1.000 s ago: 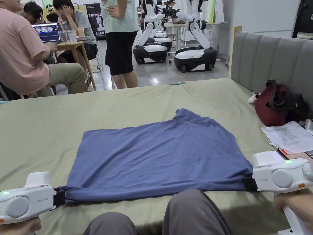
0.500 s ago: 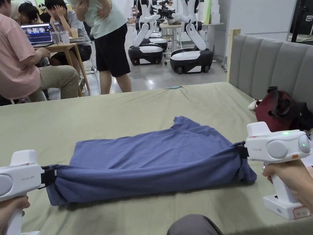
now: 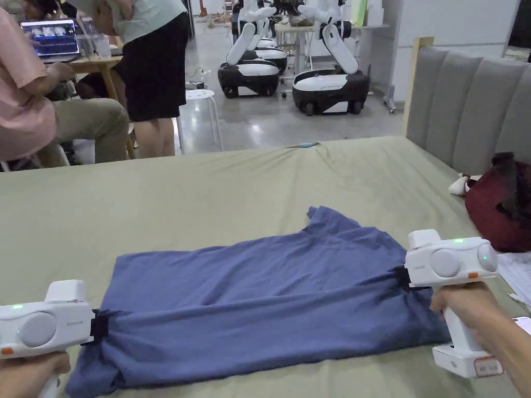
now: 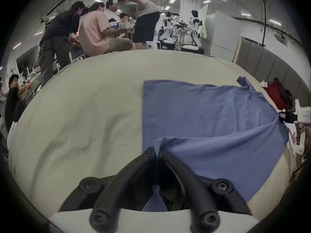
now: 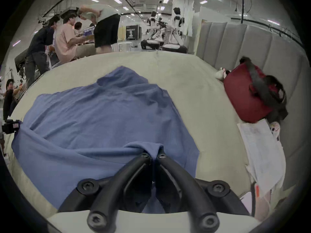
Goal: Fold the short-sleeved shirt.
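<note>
A blue short-sleeved shirt (image 3: pixel 259 290) lies across the olive bed sheet (image 3: pixel 207 192), its near edge lifted and folded over towards the far side. My left gripper (image 3: pixel 101 326) is shut on the shirt's near left corner; in the left gripper view the cloth (image 4: pixel 210 119) runs between the closed jaws of the left gripper (image 4: pixel 156 152). My right gripper (image 3: pixel 400 275) is shut on the near right corner, and the right gripper view shows fabric (image 5: pixel 101 115) pinched at the tips of the right gripper (image 5: pixel 154 155). One sleeve (image 3: pixel 324 217) sticks out at the far right.
A dark red bag (image 3: pixel 498 207) and white papers (image 3: pixel 516 274) lie at the right by the grey padded headboard (image 3: pixel 466 109). Beyond the bed several people (image 3: pixel 31 98) gather at a table, and white wheeled robots (image 3: pixel 326 83) stand on the floor.
Both grippers carried the shirt's near edge up and away from me over the body of the shirt, then lowered it. The standing person bent towards the table.
</note>
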A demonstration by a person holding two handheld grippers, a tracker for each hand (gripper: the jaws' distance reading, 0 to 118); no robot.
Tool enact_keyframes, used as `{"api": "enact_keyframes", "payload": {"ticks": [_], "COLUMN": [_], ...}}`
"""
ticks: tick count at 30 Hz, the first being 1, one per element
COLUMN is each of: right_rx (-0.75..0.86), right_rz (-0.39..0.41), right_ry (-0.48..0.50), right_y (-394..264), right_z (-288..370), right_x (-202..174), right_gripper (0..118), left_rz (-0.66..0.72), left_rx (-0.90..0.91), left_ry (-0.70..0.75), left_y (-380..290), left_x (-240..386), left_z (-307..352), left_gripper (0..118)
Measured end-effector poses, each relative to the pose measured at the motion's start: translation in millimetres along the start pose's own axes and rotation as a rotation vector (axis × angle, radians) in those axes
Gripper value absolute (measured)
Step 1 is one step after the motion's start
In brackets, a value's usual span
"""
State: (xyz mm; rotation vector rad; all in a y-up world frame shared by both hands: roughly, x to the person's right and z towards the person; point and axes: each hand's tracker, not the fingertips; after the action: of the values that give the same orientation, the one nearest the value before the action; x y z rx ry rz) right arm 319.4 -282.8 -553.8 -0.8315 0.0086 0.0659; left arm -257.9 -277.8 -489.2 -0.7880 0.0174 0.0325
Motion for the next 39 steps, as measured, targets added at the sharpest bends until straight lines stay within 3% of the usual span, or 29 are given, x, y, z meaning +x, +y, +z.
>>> {"api": "enact_keyframes", "payload": {"ticks": [2, 3, 4, 5, 6, 7, 8, 9, 10, 15, 16, 17, 18, 19, 26, 27, 28, 30, 31, 34, 39], "right_rx": [-0.005, 0.002, 0.012, 0.021, 0.028, 0.041, 0.070, 0.122, 0.142, 0.119, 0.113, 0.114, 0.108, 0.108, 0.113, 0.112, 0.109, 0.098, 0.093, 0.076, 0.048], "right_rz": [-0.014, -0.025, -0.034, -0.037, -0.042, -0.057, -0.080, -0.092, -0.106, -0.012, -0.009, -0.010, -0.007, -0.017, -0.018, -0.014, -0.012, -0.008, -0.006, -0.017, -0.004], "right_ry": [0.012, 0.015, 0.014, 0.004, 0.000, -0.002, 0.003, 0.023, 0.032, -0.016, -0.020, -0.028, -0.036, -0.026, 0.001, 0.006, 0.013, 0.023, 0.024, 0.041, 0.036], "right_y": [0, -2, -2, -1, -1, -2, -3, -4, -7, -25, -31, -37, -43, -46, -70, -65, -69, -72, -71, -78, -82], "right_z": [-7, -9, -10, -9, -6, -1, 5, 18, 29, 68, 76, 82, 86, 93, 126, 126, 126, 125, 122, 118, 104], "right_x": [3, 4, 4, 4, 5, 7, 8, 11, 12, 7, 7, 6, 6, 4, 12, 7, 9, 12, 11, 17, 17], "right_gripper": [5, 14, 34, 77, 107, 118, 111, 110, 111, 110, 94, 65, 19, 0, 0, 0, 0, 0, 0, 0, 0], "left_rz": [0.030, 0.038, 0.040, 0.037, 0.030, 0.021, 0.016, 0.013, 0.018, 0.079, 0.083, 0.090, 0.094, 0.098, 0.086, 0.086, 0.089, 0.093, 0.092, 0.090, 0.099], "left_rx": [-0.007, -0.012, -0.016, -0.015, -0.002, 0.010, 0.014, 0.020, 0.091, 0.098, 0.098, 0.106, 0.112, 0.113, 0.114, 0.109, 0.101, 0.085, 0.069, 0.073, 0.005], "left_ry": [-0.004, -0.007, -0.006, -0.004, -0.001, 0.002, 0.011, 0.022, 0.035, 0.045, 0.037, 0.032, 0.031, 0.029, 0.005, 0.007, 0.008, 0.004, 0.010, 0.029, 0.025], "left_y": [-4, -6, -9, -10, -12, -11, -11, -12, -10, -14, -17, -20, -27, -29, -49, -49, -50, -56, -58, -63, -66], "left_x": [-3, -4, -3, -3, -3, -3, -4, -5, -4, -5, -4, -3, -6, -3, -5, -5, -4, -6, -4, -11, -14], "left_z": [-7, -11, -13, -13, -9, -4, -1, 5, 19, 62, 72, 79, 88, 96, 126, 124, 122, 115, 109, 92, 66], "left_gripper": [4, 8, 15, 33, 63, 98, 118, 107, 103, 110, 99, 63, 17, 1, 1, 3, 15, 86, 115, 103, 103]}}
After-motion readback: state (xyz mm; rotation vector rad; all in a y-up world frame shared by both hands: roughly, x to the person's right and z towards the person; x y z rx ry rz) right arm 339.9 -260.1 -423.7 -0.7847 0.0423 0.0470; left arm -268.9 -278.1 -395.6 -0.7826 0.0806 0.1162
